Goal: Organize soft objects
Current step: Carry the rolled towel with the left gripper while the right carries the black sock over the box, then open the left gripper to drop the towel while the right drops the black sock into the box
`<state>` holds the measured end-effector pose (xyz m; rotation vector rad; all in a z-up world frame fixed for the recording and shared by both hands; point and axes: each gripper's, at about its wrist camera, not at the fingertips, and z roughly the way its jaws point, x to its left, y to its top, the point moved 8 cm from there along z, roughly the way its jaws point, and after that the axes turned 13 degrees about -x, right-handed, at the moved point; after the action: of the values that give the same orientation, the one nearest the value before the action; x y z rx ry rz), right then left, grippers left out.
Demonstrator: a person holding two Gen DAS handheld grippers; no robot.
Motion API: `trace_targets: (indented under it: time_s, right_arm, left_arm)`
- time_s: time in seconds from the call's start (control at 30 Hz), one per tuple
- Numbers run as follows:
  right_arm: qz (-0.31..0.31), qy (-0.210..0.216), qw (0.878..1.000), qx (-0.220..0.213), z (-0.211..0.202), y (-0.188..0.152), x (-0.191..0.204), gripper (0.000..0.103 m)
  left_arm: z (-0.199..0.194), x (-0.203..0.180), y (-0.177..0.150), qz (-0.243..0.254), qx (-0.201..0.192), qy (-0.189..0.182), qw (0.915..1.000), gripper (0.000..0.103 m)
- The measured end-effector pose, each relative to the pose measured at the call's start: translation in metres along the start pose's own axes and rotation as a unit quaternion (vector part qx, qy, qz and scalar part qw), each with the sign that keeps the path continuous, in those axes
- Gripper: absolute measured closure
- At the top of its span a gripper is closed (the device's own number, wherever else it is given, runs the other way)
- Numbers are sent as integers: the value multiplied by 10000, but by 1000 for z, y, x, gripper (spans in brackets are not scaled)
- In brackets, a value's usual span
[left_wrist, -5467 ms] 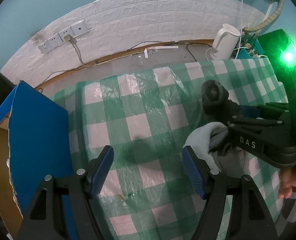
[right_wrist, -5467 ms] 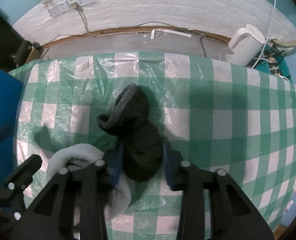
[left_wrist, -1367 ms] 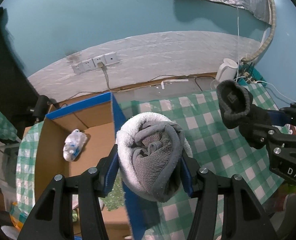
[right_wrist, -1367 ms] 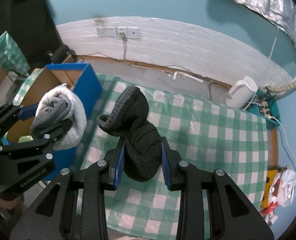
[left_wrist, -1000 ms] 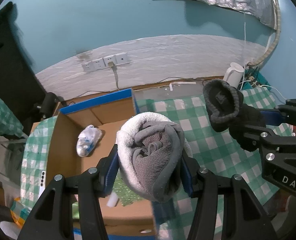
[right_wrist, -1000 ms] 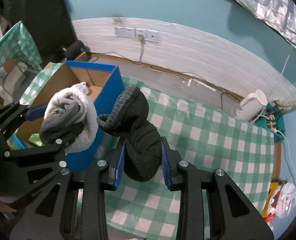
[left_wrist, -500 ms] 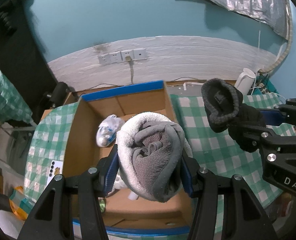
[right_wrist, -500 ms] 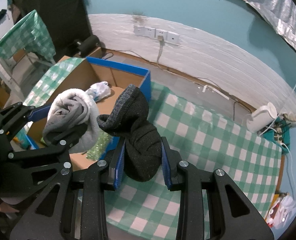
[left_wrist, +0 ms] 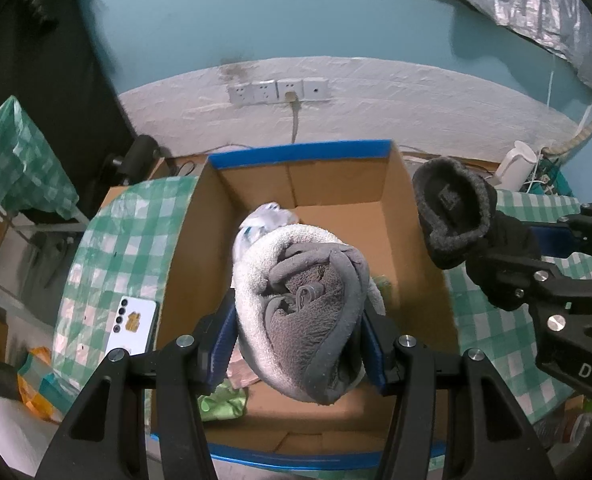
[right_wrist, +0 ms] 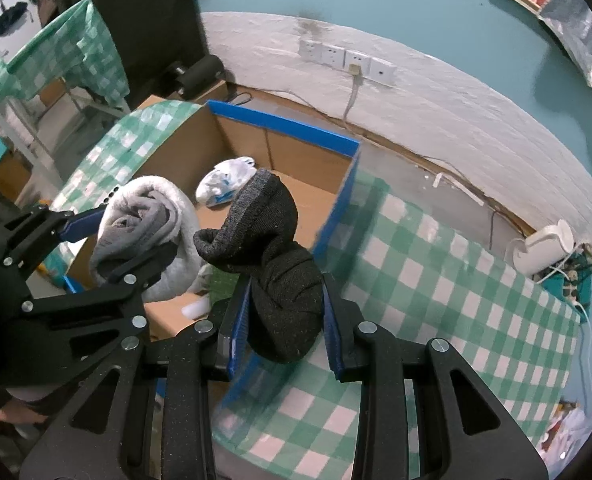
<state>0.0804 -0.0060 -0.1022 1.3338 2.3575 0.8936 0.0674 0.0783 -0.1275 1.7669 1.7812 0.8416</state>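
Note:
My left gripper (left_wrist: 297, 332) is shut on a rolled white and grey towel (left_wrist: 303, 308) and holds it in the air above an open cardboard box with blue edges (left_wrist: 299, 150). The towel also shows in the right wrist view (right_wrist: 148, 228). My right gripper (right_wrist: 284, 328) is shut on a dark grey knitted sock bundle (right_wrist: 272, 248) and holds it over the box's right wall (right_wrist: 335, 216), beside the left gripper (right_wrist: 108, 248). The dark bundle also shows in the left wrist view (left_wrist: 451, 212).
In the box lie a white plastic bag (right_wrist: 224, 182) and a green item (left_wrist: 220, 398). A phone (left_wrist: 132, 324) lies on the green checked cloth (left_wrist: 124, 240) left of the box. A white kettle (right_wrist: 543, 246) stands at the back right near wall sockets (left_wrist: 278, 91).
Both grippers took their bundles off the checked table, lifted them and carried them left. The box has come under the left gripper and beside the right one.

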Motion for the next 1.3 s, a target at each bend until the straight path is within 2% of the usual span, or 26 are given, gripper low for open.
trace_targets:
  time_s: [0.33, 0.63, 0.67, 0.77, 0.8, 0.83, 0.9, 1.3]
  right_arm:
    - [21, 176, 9997, 182, 28, 1, 18, 72]
    - [62, 316, 9990, 306, 43, 1, 28, 70]
    - [62, 327, 9990, 306, 44, 1, 29, 69]
    - [62, 321, 9989, 329, 45, 1, 30, 63]
    - [64, 306, 9990, 314, 45, 2, 30, 56]
    - [66, 296, 9991, 295, 44, 2, 30, 49]
    - [72, 292, 9992, 252, 43, 3, 29, 46]
    - [341, 137, 9993, 47, 18, 8, 6, 40]
  left_arm:
    - [15, 23, -13, -106, 201, 115, 9997, 46]
    - [28, 36, -27, -144, 482, 220, 9985, 40]
    - [28, 37, -29, -150, 512, 225, 9983, 39]
    - [29, 39, -30, -147, 538, 285, 9980, 23]
    - [27, 41, -29, -151, 510, 304, 9981, 21]
    - [26, 41, -28, -152, 486, 316, 9982, 21]
    - [24, 44, -26, -175, 469, 333, 9982, 21]
    - [5, 49, -13, -292, 389, 269, 9985, 21]
